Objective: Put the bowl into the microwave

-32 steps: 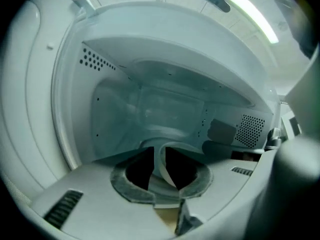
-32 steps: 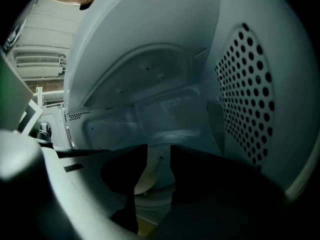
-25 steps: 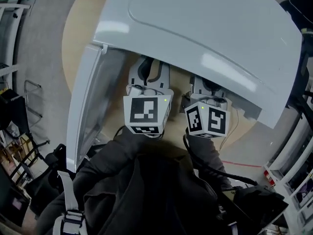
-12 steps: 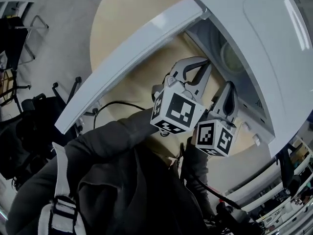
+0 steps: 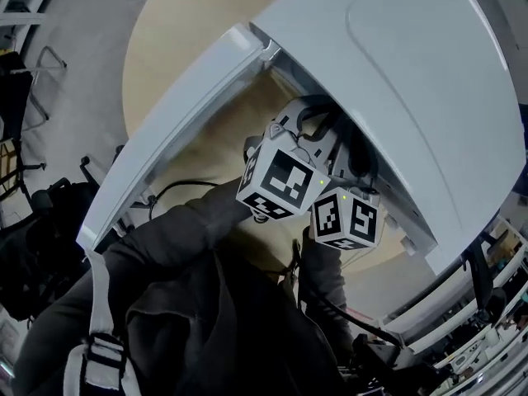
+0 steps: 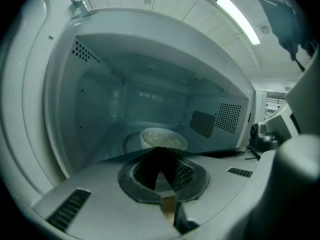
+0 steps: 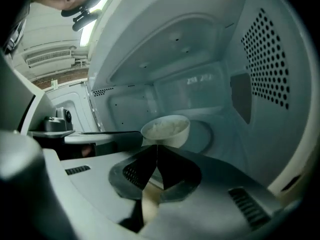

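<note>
**A:** Head view first: what is everything standing on?

**B:** A round tan desk (image 5: 190,23) on a grey floor (image 5: 74,73). It carries the white microwave (image 5: 412,81), whose door (image 5: 181,139) is swung open toward the left of the frame.

**A:** And the tools?

**B:** The left tool (image 6: 159,150) has its jaws pressed together with nothing between them. The right tool (image 7: 156,146) is the same, tips meeting and empty. Both point into the cavity.

**A:** Where is the bowl?

**B:** The bowl (image 6: 163,138) is inside the microwave on the glass turntable (image 7: 207,134). It sits mid-frame just past the tips and holds something white and grainy.
</note>
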### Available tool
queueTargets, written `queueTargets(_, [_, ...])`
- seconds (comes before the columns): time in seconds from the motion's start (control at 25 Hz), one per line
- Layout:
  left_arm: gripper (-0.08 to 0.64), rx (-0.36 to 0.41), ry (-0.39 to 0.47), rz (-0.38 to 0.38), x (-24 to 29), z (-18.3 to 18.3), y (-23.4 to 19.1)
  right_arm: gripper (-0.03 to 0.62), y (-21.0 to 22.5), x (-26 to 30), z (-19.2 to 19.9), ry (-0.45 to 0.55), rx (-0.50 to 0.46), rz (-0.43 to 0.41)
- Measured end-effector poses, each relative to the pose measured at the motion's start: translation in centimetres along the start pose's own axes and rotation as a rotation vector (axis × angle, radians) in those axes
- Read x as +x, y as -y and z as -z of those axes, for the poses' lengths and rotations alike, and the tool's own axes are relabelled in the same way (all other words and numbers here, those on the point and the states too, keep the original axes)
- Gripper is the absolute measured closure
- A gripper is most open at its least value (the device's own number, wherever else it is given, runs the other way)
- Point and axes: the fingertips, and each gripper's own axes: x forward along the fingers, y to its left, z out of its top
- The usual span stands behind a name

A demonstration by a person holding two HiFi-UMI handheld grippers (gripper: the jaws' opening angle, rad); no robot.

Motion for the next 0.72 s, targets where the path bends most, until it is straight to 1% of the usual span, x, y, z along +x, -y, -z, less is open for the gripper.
queueTargets(0.16, [0.551, 0.004, 0.007, -0.018, 1.5, -0.5, -0.4, 0.580, 0.9, 1.0, -0.7, 0.000, -0.007, -0.015])
queueTargets(0.36, [0.551, -0.022, -0.018, -0.056, 0.0, 0.3, -0.8, 0.580, -0.1, -0.3, 0.5, -0.021, -0.002, -0.035])
queueTargets(0.56, [0.551, -0.013, -0.035, -0.086, -5.0, 0.8, -0.6, 0.580, -2.7, -4.3, 2.4, -0.043, 0.046, -0.082])
queueTargets(0.64, [0.551, 0.010, -0.018, -0.081, -7.7, 0.1, -0.3, 0.580, -3.8, -6.9, 2.7, -0.039, 0.067, -0.082])
queueTargets(0.72, [0.551, 0.025, 0.008, -0.061, -10.7, -0.5, 0.5, 0.580, -4.7, -9.6, 2.9, -0.021, 0.108, -0.072])
